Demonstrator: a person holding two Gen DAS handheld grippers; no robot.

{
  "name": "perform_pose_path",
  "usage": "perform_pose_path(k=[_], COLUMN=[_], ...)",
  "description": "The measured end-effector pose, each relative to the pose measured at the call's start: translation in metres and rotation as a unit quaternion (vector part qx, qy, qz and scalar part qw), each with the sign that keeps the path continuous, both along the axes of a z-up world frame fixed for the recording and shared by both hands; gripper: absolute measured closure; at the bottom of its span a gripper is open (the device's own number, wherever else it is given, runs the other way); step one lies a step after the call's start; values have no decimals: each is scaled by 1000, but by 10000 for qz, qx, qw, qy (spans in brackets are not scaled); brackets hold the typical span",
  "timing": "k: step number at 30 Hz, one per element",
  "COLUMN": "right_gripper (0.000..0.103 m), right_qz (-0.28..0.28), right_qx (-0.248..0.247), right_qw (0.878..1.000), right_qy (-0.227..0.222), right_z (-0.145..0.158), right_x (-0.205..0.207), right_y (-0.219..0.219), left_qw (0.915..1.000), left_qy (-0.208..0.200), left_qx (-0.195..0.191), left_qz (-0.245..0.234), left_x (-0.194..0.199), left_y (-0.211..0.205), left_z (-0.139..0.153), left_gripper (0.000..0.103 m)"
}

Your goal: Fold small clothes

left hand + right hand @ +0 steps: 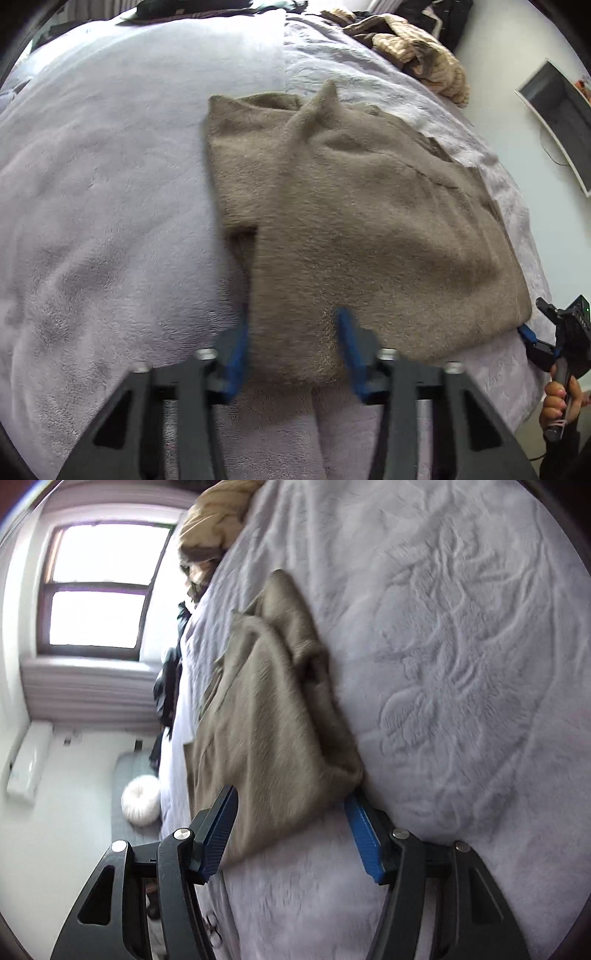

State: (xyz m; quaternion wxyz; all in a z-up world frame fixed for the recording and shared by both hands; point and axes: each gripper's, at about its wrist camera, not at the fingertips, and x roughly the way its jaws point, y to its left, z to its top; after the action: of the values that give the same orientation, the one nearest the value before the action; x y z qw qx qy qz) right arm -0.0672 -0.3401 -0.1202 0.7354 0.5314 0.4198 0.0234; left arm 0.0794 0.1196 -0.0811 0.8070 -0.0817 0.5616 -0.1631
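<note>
Left gripper: fingers part-spread, straddling the brown garment hem; grip cannot be confirmed. Right gripper: fingers part-spread around 1 garment corner, pads apparently clear.

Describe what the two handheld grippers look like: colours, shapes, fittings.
Both match. The left gripper and right gripper each have two black angular link arms with triangular cut-outs, joined by round silver pivot bolts. The fingers are flat blue ribbed pads in black holders. Seen from the left wrist camera, the right gripper has a black body with a small green light and a dark handle.
</note>
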Motion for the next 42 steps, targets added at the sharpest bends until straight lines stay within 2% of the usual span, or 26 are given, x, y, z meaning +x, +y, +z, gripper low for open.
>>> perform_pose_path(k=[1, 2, 5, 7, 10, 13, 14, 16, 20, 24, 26, 29, 31, 35, 38, 42], right_gripper=[76, 95, 95, 95, 95, 95, 95, 95, 91, 90, 90, 89, 89, 89, 89, 89], right_qz=[41, 107, 301, 472, 613, 799, 840, 760, 653, 462, 256, 198, 348, 763, 1055, 1187], right_qx=[-167, -259, -517, -858, -1254, -1583, -1613, -1355, -1113, -1526, -1979, -2073, -2036, -2096, -2321, -2487], right_qw=[9998, 9994, 9981, 9952, 9902, 9836, 9826, 9871, 9910, 9868, 9798, 9779, 9780, 9742, 9666, 9613], right_qy=[95, 181, 161, 0, 6, 313, 386, 395, 362, 289, 134, -162, -279, -334, -264, -10], right_z=[-2, -2, 11, 31, 44, 27, 20, 9, 17, 43, 63, 81, 88, 85, 74, 53], right_x=[4, 8, 14, 15, 26, 35, 34, 31, 21, 6, 4, 11, 33, 81, 116, 139], right_y=[3, 5, 5, 2, 1, 0, -1, -4, -10, -15, -18, -24, -19, 8, 29, 35], left_qw=[10000, 9999, 9995, 9992, 9998, 10000, 10000, 10000, 9994, 9974, 9960, 9920, 9893, 9910, 9897, 9923], left_qy=[40, 70, -9, -99, -106, 41, 9, -60, -290, -639, -837, -1174, -1324, -1225, -1214, -829], left_qx=[19, -58, -284, -368, -184, 73, 80, 73, 184, 318, 317, 468, 582, 501, 746, 922], left_qz=[61, 92, 115, 74, 20, -36, -21, 10, -54, -13, -10, -83, -186, -188, -110, 40], left_x=[1, 1, -5, -13, -22, -27, -29, -33, -45, -49, -41, -17, 7, 49, 73, 91], left_y=[3, 6, 14, 19, 19, 17, 19, 21, 26, 35, 32, 14, -9, -41, -64, -64], left_z=[-1, -1, 10, 18, 16, -6, -10, -8, 10, 38, 52, 68, 71, 64, 51, 22], left_gripper=[82, 86, 95, 95, 96, 96, 96, 96, 96, 96, 96, 96, 96, 96, 96, 96])
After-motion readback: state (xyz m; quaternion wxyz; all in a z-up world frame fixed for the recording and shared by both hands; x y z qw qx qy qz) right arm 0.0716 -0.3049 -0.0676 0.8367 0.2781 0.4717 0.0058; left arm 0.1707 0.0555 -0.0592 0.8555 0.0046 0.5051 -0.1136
